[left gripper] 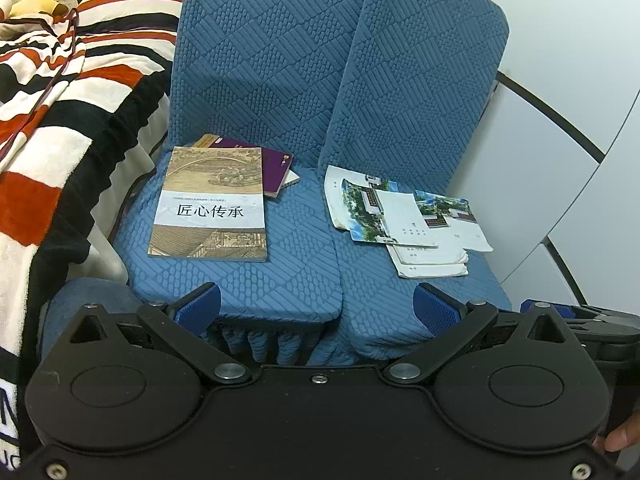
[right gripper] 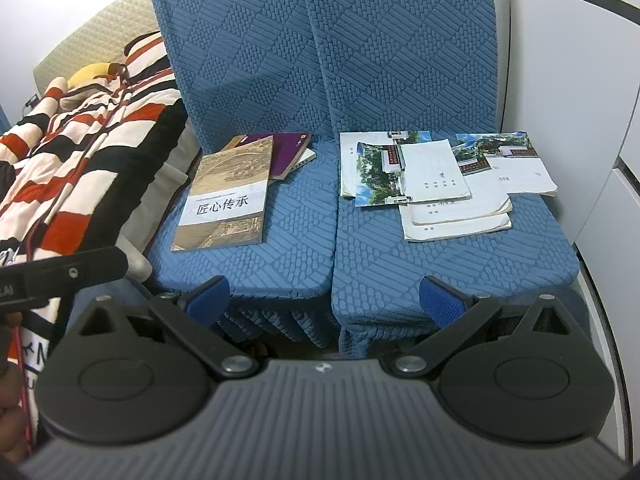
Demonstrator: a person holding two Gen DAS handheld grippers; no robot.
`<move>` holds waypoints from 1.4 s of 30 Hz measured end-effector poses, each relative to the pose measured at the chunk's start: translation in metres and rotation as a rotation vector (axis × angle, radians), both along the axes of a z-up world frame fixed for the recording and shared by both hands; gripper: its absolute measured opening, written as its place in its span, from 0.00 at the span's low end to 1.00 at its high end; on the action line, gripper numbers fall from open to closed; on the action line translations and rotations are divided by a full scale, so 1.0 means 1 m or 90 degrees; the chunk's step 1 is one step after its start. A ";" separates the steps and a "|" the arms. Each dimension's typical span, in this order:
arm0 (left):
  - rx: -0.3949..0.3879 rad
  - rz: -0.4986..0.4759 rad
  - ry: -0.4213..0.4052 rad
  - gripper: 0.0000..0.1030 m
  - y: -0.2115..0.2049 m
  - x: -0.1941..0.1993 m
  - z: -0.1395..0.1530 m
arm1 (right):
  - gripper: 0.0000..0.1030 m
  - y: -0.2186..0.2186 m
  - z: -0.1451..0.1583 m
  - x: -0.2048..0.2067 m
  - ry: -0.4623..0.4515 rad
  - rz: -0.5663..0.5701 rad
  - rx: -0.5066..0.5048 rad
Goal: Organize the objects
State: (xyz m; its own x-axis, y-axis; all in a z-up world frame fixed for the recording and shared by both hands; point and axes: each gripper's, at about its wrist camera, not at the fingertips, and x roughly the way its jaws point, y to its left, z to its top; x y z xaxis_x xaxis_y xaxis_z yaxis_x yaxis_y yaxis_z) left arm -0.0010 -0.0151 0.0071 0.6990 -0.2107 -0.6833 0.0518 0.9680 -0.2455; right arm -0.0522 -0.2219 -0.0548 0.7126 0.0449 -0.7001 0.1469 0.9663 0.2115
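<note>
A tan book with Chinese title (left gripper: 210,208) (right gripper: 226,200) lies on the left blue seat cushion (left gripper: 296,264) (right gripper: 296,232), on top of a purple book (left gripper: 276,168) (right gripper: 290,152). Several thin white booklets with garden photos (left gripper: 404,216) (right gripper: 440,180) lie scattered on the right seat cushion (left gripper: 376,292) (right gripper: 440,264). My left gripper (left gripper: 318,312) is open and empty, in front of the seats' front edge. My right gripper (right gripper: 326,304) is open and empty, also in front of the seats.
A striped red, black and white blanket (left gripper: 60,128) (right gripper: 80,152) lies on the bed to the left. White cabinet panels (left gripper: 560,160) (right gripper: 568,80) stand to the right. Tall blue backrests (left gripper: 280,48) (right gripper: 320,40) rise behind the cushions. The left gripper's body (right gripper: 60,272) shows in the right wrist view.
</note>
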 end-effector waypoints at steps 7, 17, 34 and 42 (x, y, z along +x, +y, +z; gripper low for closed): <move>-0.001 -0.005 0.001 1.00 0.001 0.004 0.004 | 1.00 0.000 0.001 0.002 -0.003 0.001 0.004; 0.012 0.003 0.012 1.00 0.004 0.013 -0.007 | 1.00 0.005 -0.008 0.016 0.014 0.004 0.015; 0.028 0.035 -0.004 1.00 0.026 0.048 -0.045 | 1.00 0.009 -0.039 0.045 0.022 0.020 0.033; 0.028 0.057 -0.018 1.00 0.038 0.067 -0.066 | 1.00 0.015 -0.058 0.062 0.013 0.028 0.034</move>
